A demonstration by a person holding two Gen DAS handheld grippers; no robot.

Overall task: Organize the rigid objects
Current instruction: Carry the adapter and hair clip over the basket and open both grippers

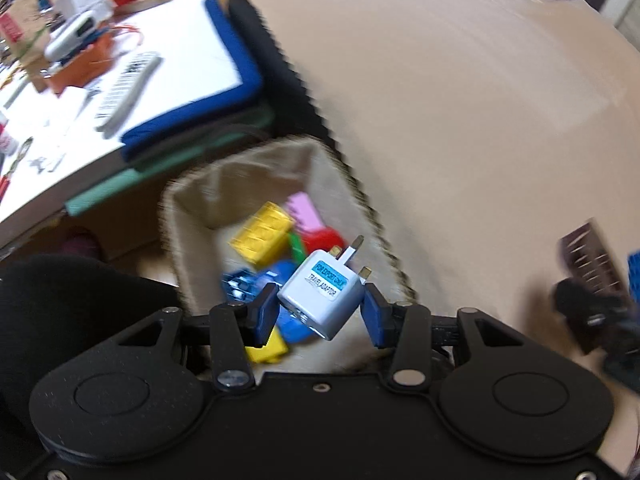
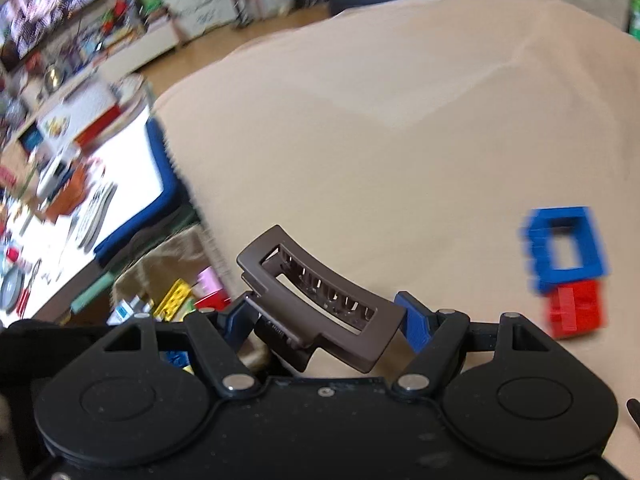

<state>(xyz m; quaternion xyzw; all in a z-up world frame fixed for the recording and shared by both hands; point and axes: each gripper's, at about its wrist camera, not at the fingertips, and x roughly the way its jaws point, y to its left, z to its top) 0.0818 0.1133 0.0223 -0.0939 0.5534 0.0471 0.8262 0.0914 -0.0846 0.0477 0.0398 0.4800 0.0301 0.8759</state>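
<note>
My left gripper (image 1: 320,314) is shut on a white travel adaptor (image 1: 320,292) with a blue label, its pins pointing up and away. It hangs over a beige fabric basket (image 1: 188,240) that holds a yellow brick (image 1: 262,234), a pink brick (image 1: 304,210) and red and blue pieces. My right gripper (image 2: 326,320) is shut on a brown hair claw clip (image 2: 320,292), above the beige cloth to the right of the basket (image 2: 152,264). The clip also shows, blurred, at the right edge of the left wrist view (image 1: 592,264).
A blue brick frame (image 2: 564,244) and a red brick (image 2: 576,308) lie on the beige cloth (image 2: 400,120). Left of the basket stands a low white table (image 1: 180,60) with a blue-edged board, a remote control (image 1: 128,88) and an orange box (image 1: 80,64).
</note>
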